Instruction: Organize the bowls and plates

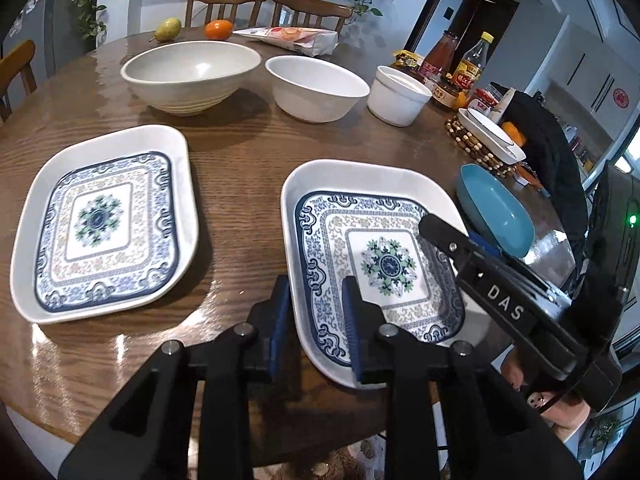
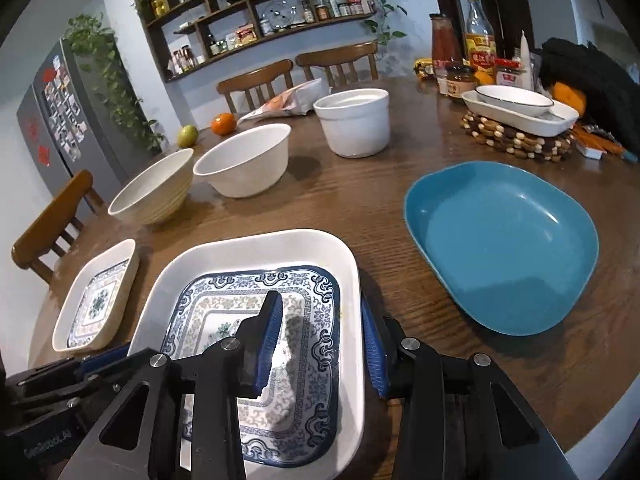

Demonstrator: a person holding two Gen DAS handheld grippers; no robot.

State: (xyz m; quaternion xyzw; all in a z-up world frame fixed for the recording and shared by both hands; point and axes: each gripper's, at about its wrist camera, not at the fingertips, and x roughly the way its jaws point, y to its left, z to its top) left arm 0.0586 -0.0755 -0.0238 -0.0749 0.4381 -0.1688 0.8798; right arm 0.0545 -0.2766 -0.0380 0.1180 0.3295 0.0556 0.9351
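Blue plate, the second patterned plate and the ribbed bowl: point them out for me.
blue plate (image 2: 500,248): right wrist view, bare inner floor.
second patterned plate (image 1: 100,220): left wrist view, central flower motif.
ribbed bowl (image 1: 192,68): left wrist view, inner wall.

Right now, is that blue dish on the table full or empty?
Empty. The blue dish sits upright on the wooden table, and the right wrist view shows its whole bare inside, with only reflections and shadow in it.

White letters "DAS" on the right gripper (image 1: 434,236), bottle labels too blurred to read
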